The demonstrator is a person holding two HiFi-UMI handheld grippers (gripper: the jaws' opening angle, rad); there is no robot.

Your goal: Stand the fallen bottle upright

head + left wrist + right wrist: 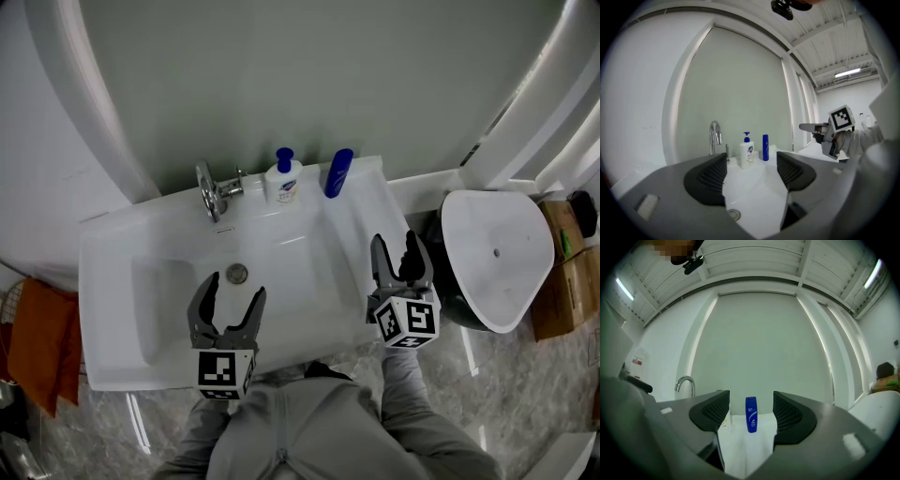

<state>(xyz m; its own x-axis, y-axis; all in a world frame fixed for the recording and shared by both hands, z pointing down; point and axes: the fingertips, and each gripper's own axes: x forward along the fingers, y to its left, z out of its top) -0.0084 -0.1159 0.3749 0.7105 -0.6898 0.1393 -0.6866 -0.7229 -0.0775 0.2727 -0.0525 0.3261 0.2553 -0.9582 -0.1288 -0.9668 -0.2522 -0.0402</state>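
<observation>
From the head view, the slim blue plastic bottle [338, 172] stands upright on the back ledge of the white ceramic washbasin [112, 239], well apart from both tools. The left gripper [234, 286] hangs over the bowl near the drain and the right gripper [395, 239] over the basin's right edge, each with its jaws spread and nothing between them. A white pump-top soap bottle [283, 180] and a chrome tap [214, 190] stand just left of the blue bottle, and a white oval toilet lid [497, 253] sits off to the right. The left gripper view lines up tap, pump bottle and blue bottle [765, 147] far beyond its parted pads, with the right gripper off to one side. The right gripper view frames the blue bottle [751, 414] squarely in the gap between its open jaws, far off, with clear ledge in front of it.
</observation>
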